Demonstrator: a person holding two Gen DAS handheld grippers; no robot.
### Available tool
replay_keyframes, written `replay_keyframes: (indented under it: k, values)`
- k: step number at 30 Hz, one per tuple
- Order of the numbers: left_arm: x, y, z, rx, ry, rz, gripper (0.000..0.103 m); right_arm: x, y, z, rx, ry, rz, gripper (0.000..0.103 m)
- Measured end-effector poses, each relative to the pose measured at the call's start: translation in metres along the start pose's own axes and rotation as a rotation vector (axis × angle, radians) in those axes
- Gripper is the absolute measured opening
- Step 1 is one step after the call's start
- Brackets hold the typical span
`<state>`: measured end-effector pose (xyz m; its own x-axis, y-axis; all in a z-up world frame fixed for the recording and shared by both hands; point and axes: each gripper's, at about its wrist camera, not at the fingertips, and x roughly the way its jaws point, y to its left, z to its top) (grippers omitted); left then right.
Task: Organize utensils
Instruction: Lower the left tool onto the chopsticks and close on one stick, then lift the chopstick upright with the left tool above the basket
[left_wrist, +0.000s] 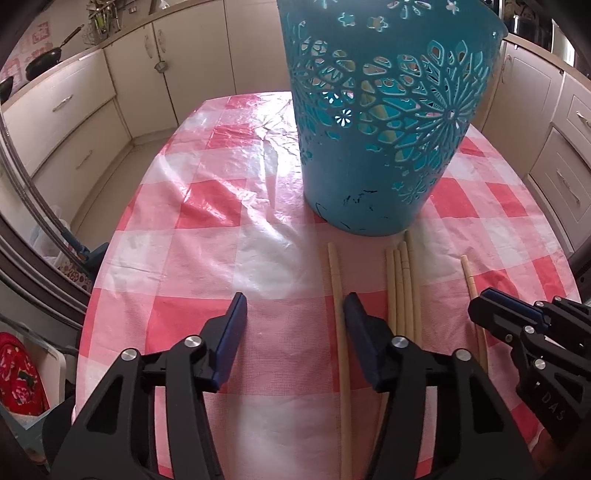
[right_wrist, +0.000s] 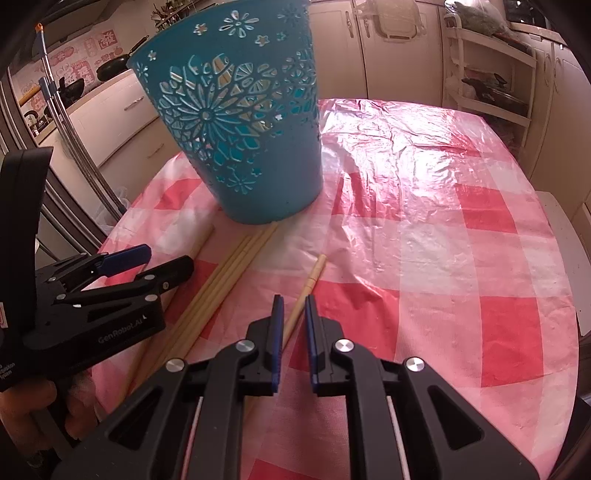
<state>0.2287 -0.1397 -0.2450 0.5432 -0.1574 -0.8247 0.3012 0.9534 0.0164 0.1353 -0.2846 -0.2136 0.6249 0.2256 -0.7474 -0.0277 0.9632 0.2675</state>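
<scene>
A: We are looking at six bamboo chopsticks lying flat on the checked tablecloth (right_wrist: 424, 229), in front of the teal cut-out basket (left_wrist: 384, 122). Which one is the coming move turning on?

B: The single chopstick (left_wrist: 338, 314) by the left gripper (left_wrist: 295, 310). Its long axis is running away from us toward the basket, roughly along the fingers. We are holding those jaws half spread, and the stick is lying just inside the right-hand pad, unpinched.

A: And the right gripper (right_wrist: 294, 306)?

B: We are keeping its jaws nearly pressed together about the outer chopstick (right_wrist: 308, 291), which is passing between the pads; whether they are truly gripping it we cannot tell.

A: What is standing in the way?

B: The bundle of four chopsticks (left_wrist: 402, 291) is lying between the two grippers, just beside the left one. In our judgement, the basket's tall wall is demanding a lift before any drop.
</scene>
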Motion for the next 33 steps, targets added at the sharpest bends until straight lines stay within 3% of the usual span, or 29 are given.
replay_keyframes:
  k: [5,7,8,14,21,33]
  values:
    - [-0.001,-0.005,0.000,0.014,0.001,-0.043,0.026,-0.001,-0.001,-0.001,0.004,-0.005,0.005,0.012]
    - [-0.001,-0.004,0.001,0.002,0.012,-0.079,0.008,-0.001,-0.002,-0.001,0.005,-0.007,0.007,0.012]
    - [-0.001,-0.004,0.001,-0.008,0.016,-0.094,0.006,-0.001,-0.002,-0.001,0.005,-0.007,0.008,0.012]
    - [0.000,0.002,-0.001,-0.026,0.027,-0.108,0.005,-0.001,-0.003,0.000,0.013,-0.001,0.010,0.012]
    - [0.002,-0.006,0.005,0.041,0.054,-0.076,0.005,-0.001,-0.002,-0.001,0.007,-0.017,0.004,0.012]
    - [-0.031,-0.005,-0.006,0.040,-0.028,-0.099,0.005,-0.001,0.001,-0.006,-0.020,-0.052,-0.012,0.012]
